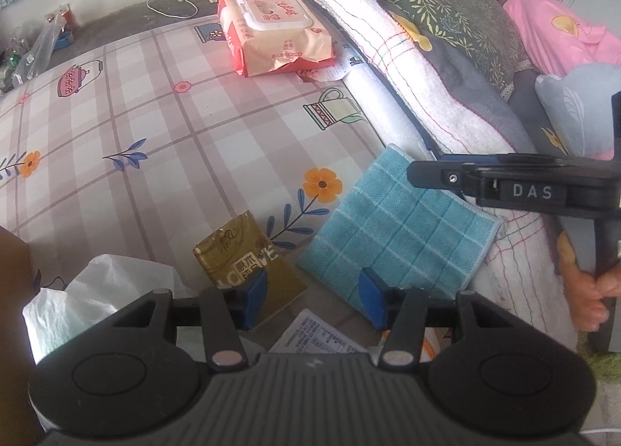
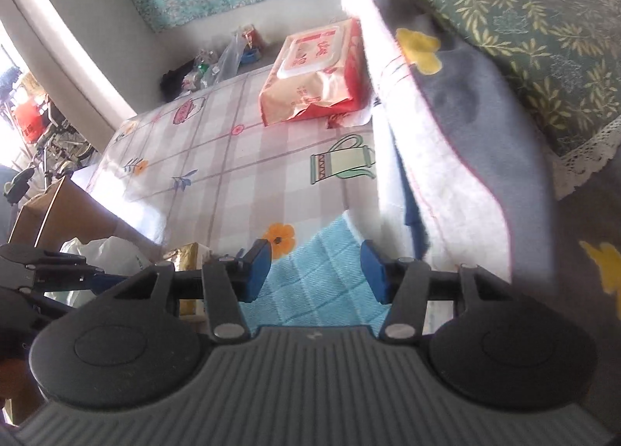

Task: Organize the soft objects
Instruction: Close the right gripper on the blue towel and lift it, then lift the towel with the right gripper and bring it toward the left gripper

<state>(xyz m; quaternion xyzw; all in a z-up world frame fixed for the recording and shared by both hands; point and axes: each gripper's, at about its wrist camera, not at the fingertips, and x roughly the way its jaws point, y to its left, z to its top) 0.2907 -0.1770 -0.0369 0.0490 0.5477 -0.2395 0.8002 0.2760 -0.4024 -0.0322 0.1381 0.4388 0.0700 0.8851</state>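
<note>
Soft objects crowd this patterned, plaid-printed surface (image 1: 155, 104), and the nearest is a light blue square cloth with a woven white grid (image 1: 396, 228), lying flat near the front edge, just beside a long rolled white towel with thin coloured stripes (image 1: 388, 58). That towel runs along the right side against a grey blanket with yellow flowers (image 2: 465, 96) and a green leaf-print pillow (image 1: 446, 7). A red-and-cream pack of wet wipes (image 1: 271, 34) sits at the far end, touching the roll. A gold foil tissue packet (image 1: 240, 252) and a crumpled white plastic bag (image 1: 97, 290) lie near the front left.

The left hand-held gripper (image 1: 312, 294) hangs over the gap between the gold packet and the blue cloth, jaws parted and nothing between them. The right hand-held gripper (image 2: 314, 267) is likewise released and empty, its blue pads standing apart above the blue cloth; in the left wrist view it reaches in from the right, a hand (image 1: 594, 290) on its handle.

Judging by its weave, the blue cloth should be light, limp and fairly grippy, with no risk of damage. It will sag and fold once lifted, so a pinch at a corner or along the near edge looks best; the flat middle offers little for the pads to catch.
</note>
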